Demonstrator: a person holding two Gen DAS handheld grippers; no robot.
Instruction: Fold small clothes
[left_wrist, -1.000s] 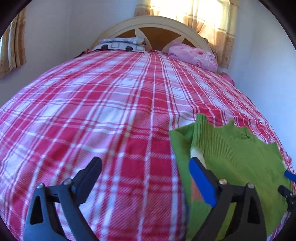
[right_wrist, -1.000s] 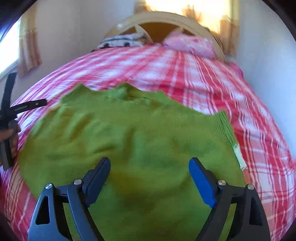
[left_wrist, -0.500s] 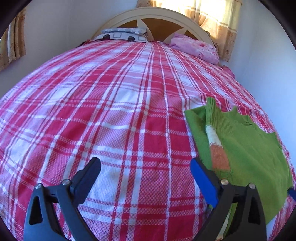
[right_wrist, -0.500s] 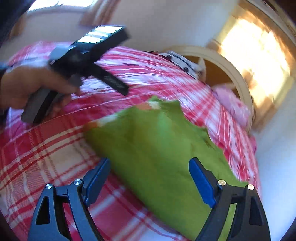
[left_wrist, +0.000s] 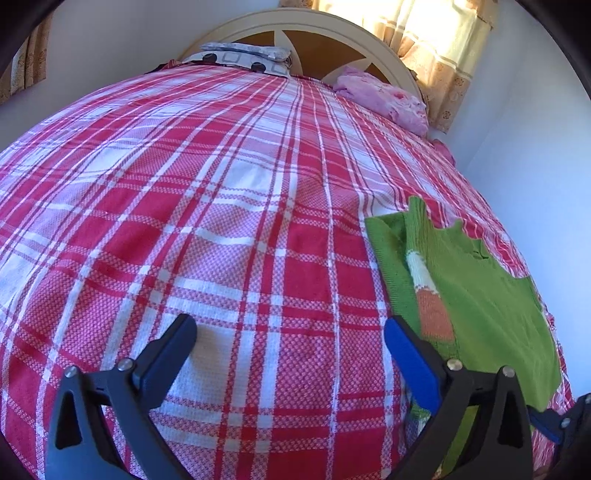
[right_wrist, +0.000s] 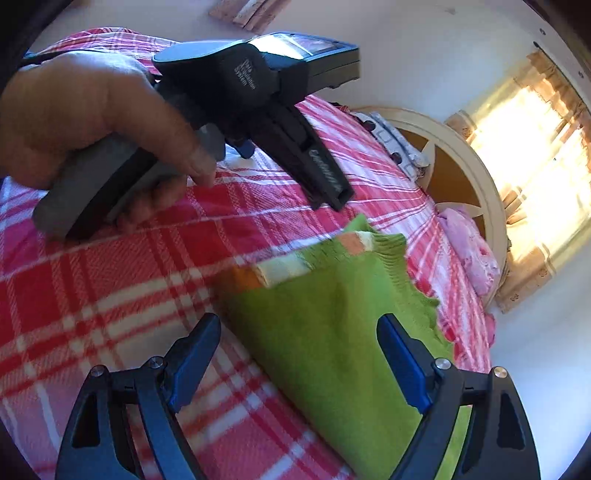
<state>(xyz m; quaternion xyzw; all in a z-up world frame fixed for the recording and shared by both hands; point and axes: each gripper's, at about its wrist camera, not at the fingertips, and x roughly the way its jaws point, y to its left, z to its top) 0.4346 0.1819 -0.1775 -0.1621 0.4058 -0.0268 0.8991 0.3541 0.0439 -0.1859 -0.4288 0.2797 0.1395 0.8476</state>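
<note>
Sweater (left_wrist: 476, 295), green ribbed knit, lies flat near right edge of bed (left_wrist: 207, 206), on coarse woven red-and-white plaid cover; sleeve with white and orange bands folded across body. Left gripper (left_wrist: 290, 343) hovers over bare plaid beside sweater, jaws wide, nothing held. Right gripper (right_wrist: 297, 349) above sweater, jaws wide, empty. Hand (right_wrist: 85, 114) grips left gripper's grey handle. Pink pillow (left_wrist: 384, 96) by curved wooden headboard (left_wrist: 332, 31).

The plaid bed (left_wrist: 229, 206) lies broad and bare ahead of the left gripper (left_wrist: 291, 347), flat up to the pillows (left_wrist: 243, 59) and pink bundle (left_wrist: 384, 96) at the headboard. On its right side the green sweater (left_wrist: 476, 295) covers the edge, seemingly close to the wall (left_wrist: 535, 147). From the right wrist, the left hand (right_wrist: 85, 122) and its tool hang over the cloth beside the sweater (right_wrist: 332, 332), narrowing passage there.
</note>
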